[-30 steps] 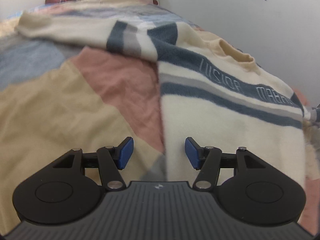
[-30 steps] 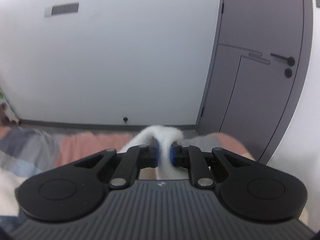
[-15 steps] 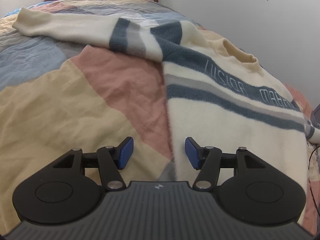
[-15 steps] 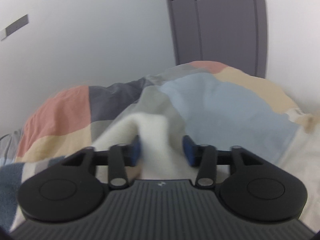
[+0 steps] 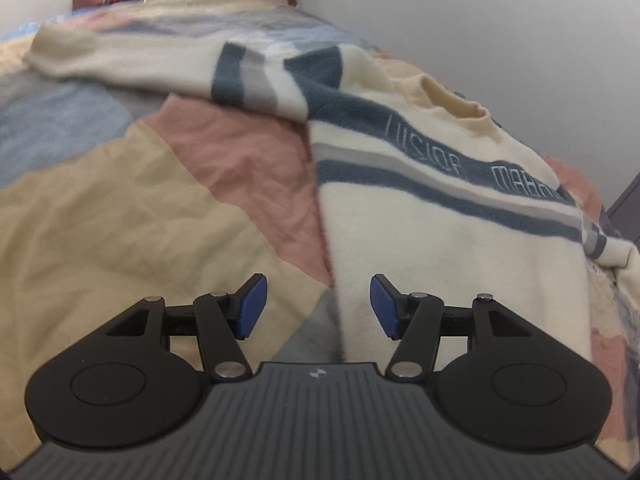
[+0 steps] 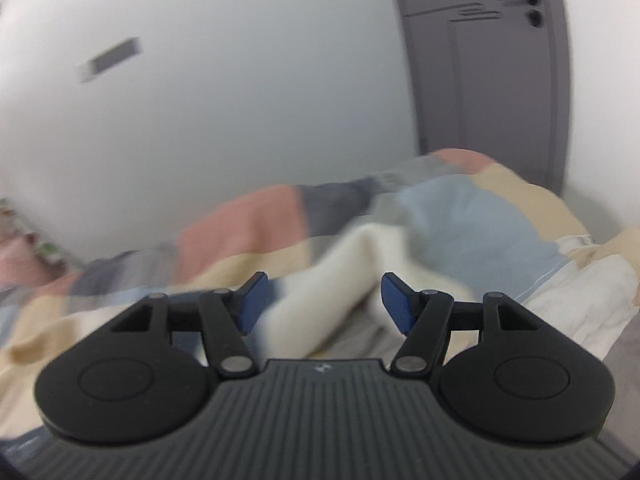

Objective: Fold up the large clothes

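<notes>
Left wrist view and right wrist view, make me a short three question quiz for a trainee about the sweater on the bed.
1. True or false: the cream knit sweater with navy and grey stripes lies spread on the patchwork quilt.
2. Which sleeve shows in the left wrist view? A) one stretched out to the left B) one tucked under the body C) one hanging off the bed.
3. Fill in: the left tongs and right tongs both stand ____, gripping nothing.

Key: 1 true; 2 A; 3 open. In the right wrist view a cream fold lies loose between the blue pads, which are not pressing on it.
</notes>
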`<state>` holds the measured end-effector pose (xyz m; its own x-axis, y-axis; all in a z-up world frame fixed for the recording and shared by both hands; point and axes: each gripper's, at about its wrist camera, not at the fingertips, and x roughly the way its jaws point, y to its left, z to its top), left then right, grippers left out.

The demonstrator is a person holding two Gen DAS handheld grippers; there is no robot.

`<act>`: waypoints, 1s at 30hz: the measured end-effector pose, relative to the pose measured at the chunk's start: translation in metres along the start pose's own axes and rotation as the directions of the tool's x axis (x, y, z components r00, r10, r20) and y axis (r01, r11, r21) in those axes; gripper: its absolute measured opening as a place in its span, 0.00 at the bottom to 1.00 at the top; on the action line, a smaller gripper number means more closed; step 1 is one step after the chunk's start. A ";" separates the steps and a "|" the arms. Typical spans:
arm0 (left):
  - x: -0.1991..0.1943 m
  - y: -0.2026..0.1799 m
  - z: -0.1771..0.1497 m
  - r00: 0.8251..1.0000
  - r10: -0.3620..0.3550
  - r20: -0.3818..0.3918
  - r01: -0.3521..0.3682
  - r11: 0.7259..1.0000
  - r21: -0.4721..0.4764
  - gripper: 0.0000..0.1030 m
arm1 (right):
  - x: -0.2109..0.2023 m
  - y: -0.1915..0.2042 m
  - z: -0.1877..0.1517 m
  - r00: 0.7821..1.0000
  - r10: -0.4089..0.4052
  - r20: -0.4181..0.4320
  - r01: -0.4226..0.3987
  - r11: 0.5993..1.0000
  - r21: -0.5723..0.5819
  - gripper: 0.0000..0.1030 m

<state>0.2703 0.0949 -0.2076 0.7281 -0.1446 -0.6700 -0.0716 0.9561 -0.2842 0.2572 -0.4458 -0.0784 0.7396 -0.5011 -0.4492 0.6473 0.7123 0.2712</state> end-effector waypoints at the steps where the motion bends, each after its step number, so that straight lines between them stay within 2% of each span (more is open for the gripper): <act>1: -0.004 -0.002 -0.001 1.000 0.015 0.012 -0.015 1.000 0.022 0.61 | -0.012 0.009 -0.001 0.999 0.029 -0.012 -0.030 1.000 -0.005 0.62; 3: -0.013 -0.002 -0.002 0.998 0.037 0.041 -0.039 0.998 0.043 0.61 | -0.037 0.028 -0.007 0.996 0.083 -0.027 -0.084 0.996 -0.026 0.62; 6: -0.025 0.002 -0.002 0.998 0.022 0.057 -0.023 0.999 0.030 0.61 | -0.070 0.052 -0.019 0.988 0.141 -0.065 -0.145 0.987 -0.064 0.62; 13: -0.048 -0.005 -0.004 0.996 -0.039 0.086 0.035 0.998 0.049 0.61 | -0.131 0.079 -0.055 0.939 0.293 -0.180 -0.300 0.954 -0.012 0.62; 17: -0.060 -0.014 -0.009 0.989 -0.111 0.096 0.103 0.991 0.084 0.61 | -0.159 0.083 -0.082 0.921 0.318 -0.225 -0.321 0.947 0.026 0.62; 21: -0.071 -0.019 -0.015 0.981 -0.163 0.101 0.152 0.983 0.106 0.61 | -0.185 0.085 -0.111 0.909 0.328 -0.258 -0.358 0.931 -0.077 0.62; 24: -0.071 -0.025 -0.018 0.974 -0.212 0.082 0.203 0.973 0.108 0.61 | -0.202 0.077 -0.128 0.913 0.324 -0.249 -0.359 0.927 -0.110 0.62; 26: -0.068 -0.030 -0.021 0.966 -0.255 0.050 0.249 0.963 0.103 0.60 | -0.209 0.066 -0.133 0.907 0.351 -0.232 -0.377 0.923 -0.076 0.62; 27: -0.064 -0.032 -0.021 0.956 -0.294 0.023 0.291 0.954 0.073 0.60 | -0.210 0.060 -0.135 0.906 0.364 -0.218 -0.383 0.922 -0.052 0.62; 29: -0.053 -0.038 -0.023 0.922 -0.386 -0.036 0.387 0.922 0.016 0.60 | -0.210 0.054 -0.138 0.899 0.387 -0.204 -0.400 0.916 -0.026 0.63; 30: -0.048 -0.044 -0.024 0.911 -0.408 -0.055 0.409 0.913 0.003 0.60 | -0.211 0.052 -0.141 0.898 0.393 -0.198 -0.405 0.914 -0.025 0.63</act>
<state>0.2219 0.0536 -0.1794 0.6554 -0.5361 -0.5320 0.2344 0.8140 -0.5315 0.1095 -0.2337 -0.0895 0.8820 -0.0727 -0.4657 0.2872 0.8663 0.4087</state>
